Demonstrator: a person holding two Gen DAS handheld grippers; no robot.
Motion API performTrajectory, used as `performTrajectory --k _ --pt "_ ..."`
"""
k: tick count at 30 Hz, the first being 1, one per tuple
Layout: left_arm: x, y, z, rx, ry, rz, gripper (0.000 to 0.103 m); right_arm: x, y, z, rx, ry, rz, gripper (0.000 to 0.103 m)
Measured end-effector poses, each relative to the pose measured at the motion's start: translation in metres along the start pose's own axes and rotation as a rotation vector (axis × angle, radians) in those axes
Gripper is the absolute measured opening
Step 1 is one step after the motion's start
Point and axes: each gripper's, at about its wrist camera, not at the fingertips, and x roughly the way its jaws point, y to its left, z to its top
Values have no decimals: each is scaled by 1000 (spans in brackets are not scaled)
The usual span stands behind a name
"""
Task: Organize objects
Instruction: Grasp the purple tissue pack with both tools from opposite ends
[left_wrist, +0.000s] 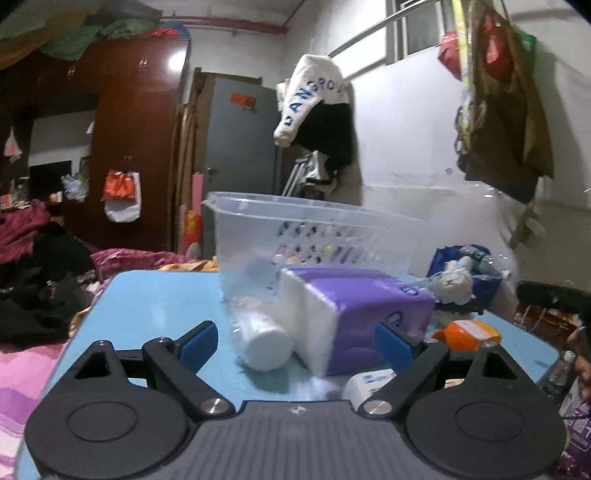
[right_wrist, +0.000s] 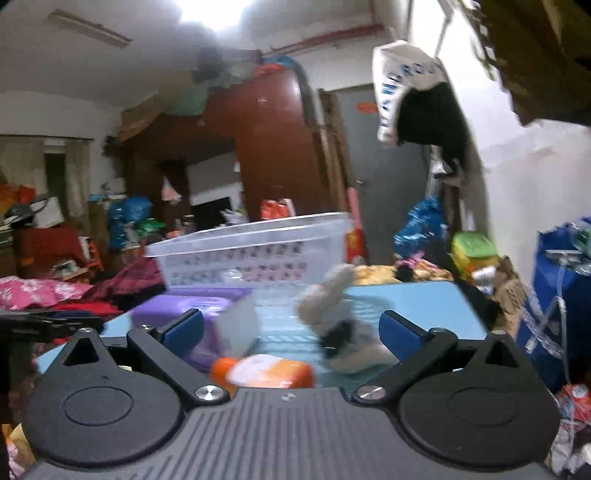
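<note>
Left gripper (left_wrist: 295, 341) before tissue pack (left_wrist: 354, 314)

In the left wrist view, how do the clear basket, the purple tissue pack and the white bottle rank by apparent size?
1. clear basket, largest.
2. purple tissue pack.
3. white bottle, smallest, though it lies nearest the camera, so it looks bigger than it is.

The left hand-held gripper (left_wrist: 295, 341) points slightly downward, its blue-padded jaws spread wide and empty. The right hand-held gripper (right_wrist: 291, 330) does likewise, jaws fully apart, gripping nothing.
</note>
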Motion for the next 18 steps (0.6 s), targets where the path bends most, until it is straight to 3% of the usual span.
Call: performTrajectory --k 3,8,11,18 --pt "11 -7 5 33 -3 -36 94 13 14 1 -38 14 59 100" --pt "32 -17 12 117 27 -85 90 55 33 6 -136 100 126 78" --pt "40 -17 12 135 46 -104 87 79 30 7 -133 180 164 67" --pt "54 -13 7 148 99 -134 82 98 27 6 -137 259 196 65"
